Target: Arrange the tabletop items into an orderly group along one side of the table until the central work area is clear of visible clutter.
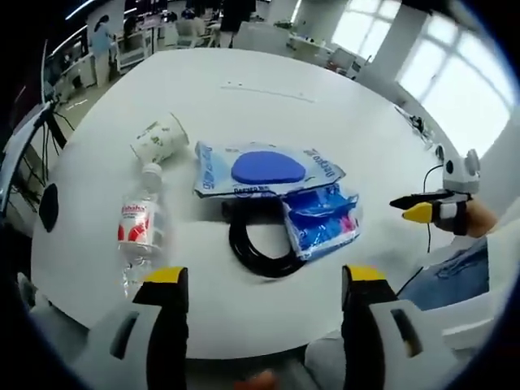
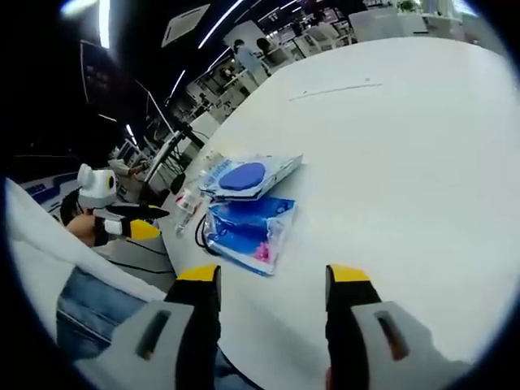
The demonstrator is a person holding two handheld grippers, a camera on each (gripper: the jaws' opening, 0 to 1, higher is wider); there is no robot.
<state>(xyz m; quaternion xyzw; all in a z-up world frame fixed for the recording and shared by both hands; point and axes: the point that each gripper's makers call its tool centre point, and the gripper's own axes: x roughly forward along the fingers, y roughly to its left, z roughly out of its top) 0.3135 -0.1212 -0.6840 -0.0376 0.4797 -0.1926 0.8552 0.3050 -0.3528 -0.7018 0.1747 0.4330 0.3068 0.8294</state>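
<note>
A white round table (image 1: 268,106) carries a small cluster. A paper cup (image 1: 159,139) lies on its side at the left, with a clear water bottle (image 1: 140,233) with a red label lying below it. In the middle are a white and blue pack with a blue oval (image 1: 266,168), a blue packet (image 1: 322,221) and a black cable coil (image 1: 258,248). My left gripper (image 1: 265,278) is open, held off the near edge. My right gripper (image 1: 428,210) hovers at the table's right side. In the right gripper view, my right gripper (image 2: 272,276) is open just short of the blue packet (image 2: 244,228), the oval pack (image 2: 248,175) and the cable (image 2: 199,233).
The table's far half (image 2: 390,146) is bare white surface. A person's jeans-clad leg (image 2: 85,301) is at the table edge, and the left gripper (image 2: 130,225) shows beyond it. Desks, chairs and people fill the room behind (image 1: 122,41). Bright windows (image 1: 455,81) are at the right.
</note>
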